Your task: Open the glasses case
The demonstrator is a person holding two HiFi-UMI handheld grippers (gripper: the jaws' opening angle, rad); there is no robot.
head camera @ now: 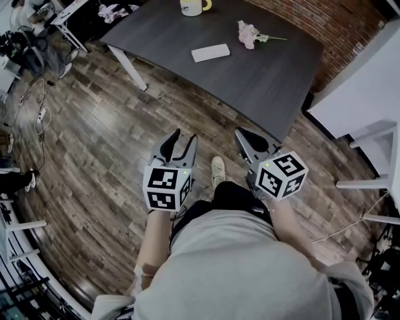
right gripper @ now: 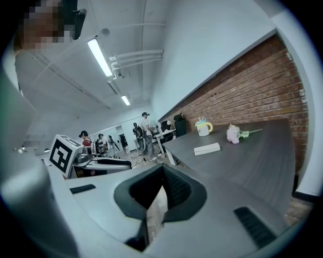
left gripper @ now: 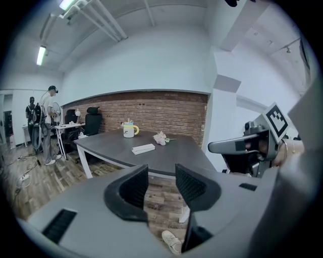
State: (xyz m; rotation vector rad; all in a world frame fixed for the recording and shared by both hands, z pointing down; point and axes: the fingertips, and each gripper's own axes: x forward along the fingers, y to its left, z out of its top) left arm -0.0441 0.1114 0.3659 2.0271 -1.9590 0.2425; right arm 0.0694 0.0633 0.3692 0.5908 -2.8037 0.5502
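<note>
left tongs (head camera: 185, 135) and right tongs (head camera: 242, 134) well apart from glasses case (head camera: 210, 53) ahead.

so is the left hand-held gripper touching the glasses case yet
Apart. Head view shows the left hand-held gripper over the floor, the glasses case lying well away on the table.

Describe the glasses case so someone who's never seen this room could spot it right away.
Find the dark grey table by the brick wall. On it, the glasses case is the flat white rectangle nearest the person, unlike the yellow-handled mug and pink flower.
</note>
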